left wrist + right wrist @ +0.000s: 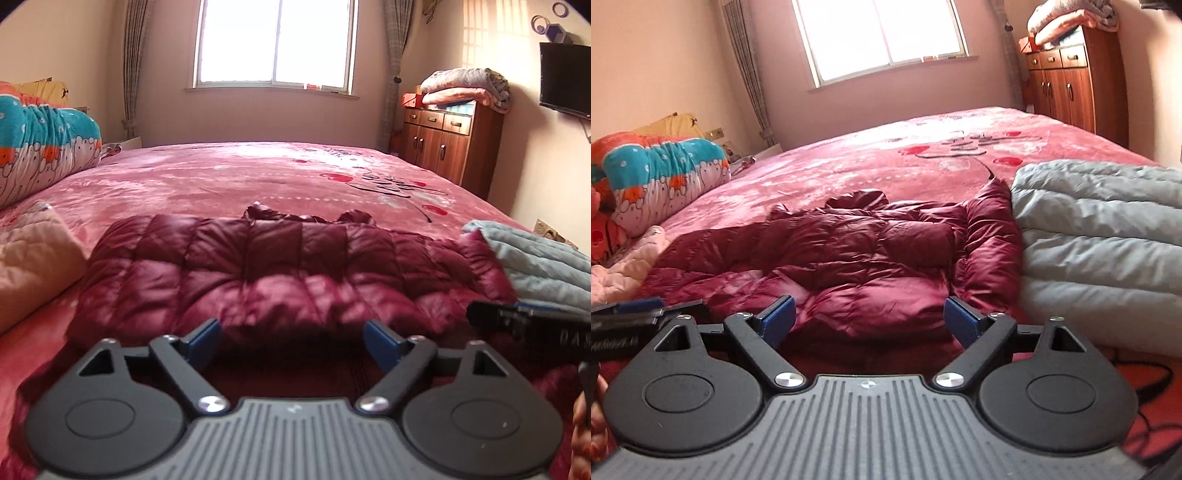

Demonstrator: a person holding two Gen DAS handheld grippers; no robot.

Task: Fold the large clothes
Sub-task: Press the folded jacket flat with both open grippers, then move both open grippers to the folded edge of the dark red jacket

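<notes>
A maroon puffer jacket (258, 266) lies folded over on the pink bed cover (221, 173), collar at the far side. In the left wrist view my left gripper (293, 341) stands open at the jacket's near edge, its blue pads (207, 339) wide apart and pressing on nothing. In the right wrist view the same jacket (868, 251) sits just ahead of my right gripper (870, 323), which is also open, with the near hem bulging between its pads untouched. Each gripper shows at the edge of the other's view: the right one (517, 325), the left one (628, 314).
A pale grey-blue quilted jacket (1108, 240) lies against the maroon one on the right. A peach quilted garment (33, 258) lies at the left. A rolled teal and white duvet (44, 147) sits at the head of the bed. A wooden cabinet (450, 144) stands at the far right.
</notes>
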